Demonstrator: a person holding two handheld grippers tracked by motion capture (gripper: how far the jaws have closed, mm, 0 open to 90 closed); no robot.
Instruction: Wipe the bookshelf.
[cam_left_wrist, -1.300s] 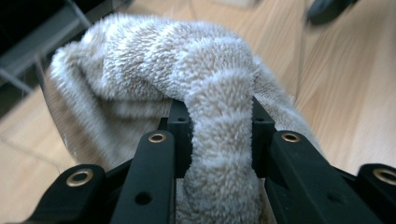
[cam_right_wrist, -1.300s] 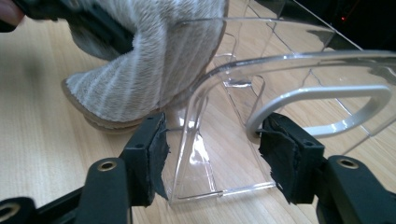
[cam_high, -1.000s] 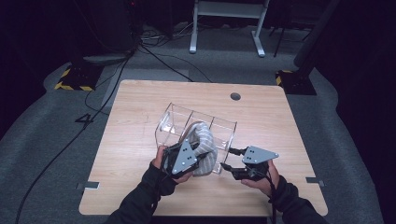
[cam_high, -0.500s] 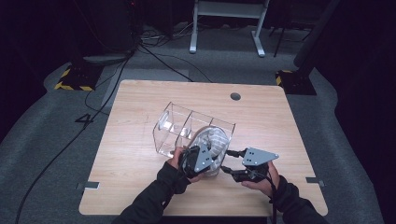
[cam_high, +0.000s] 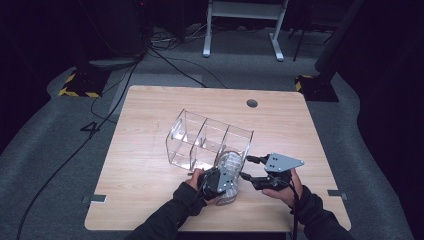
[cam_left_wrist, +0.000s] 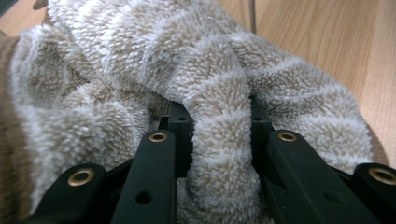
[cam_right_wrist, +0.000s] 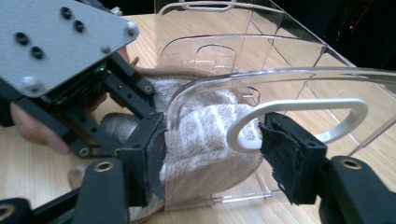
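Dark floor and trailing cables surround a pale wooden tabletop (cam_high: 150, 150) on which a clear three-compartment organiser (cam_high: 207, 140) stands. At its near end, the compartment closest to the person is where the work goes on. The left tool (cam_high: 214, 182) is pinching a fold of a fluffy beige-and-white striped towel (cam_left_wrist: 205, 88); its jaws press into the pile from both sides, and the cloth bulges around them just ahead of the tips. Compared with a second ago, this tool has come down and moved in toward the organiser's near wall, so the towel now sits low, bunched against the clear plastic rather than held above it. The right tool (cam_right_wrist: 212, 140) is spread, its pads standing either side of the organiser's end wall (cam_right_wrist: 219, 158) by the cut-out handle, apparently steadying it without a firm squeeze. Judging by this, the towel is being stuffed into the end compartment and is partly in; it likely needs pushing deeper before release.
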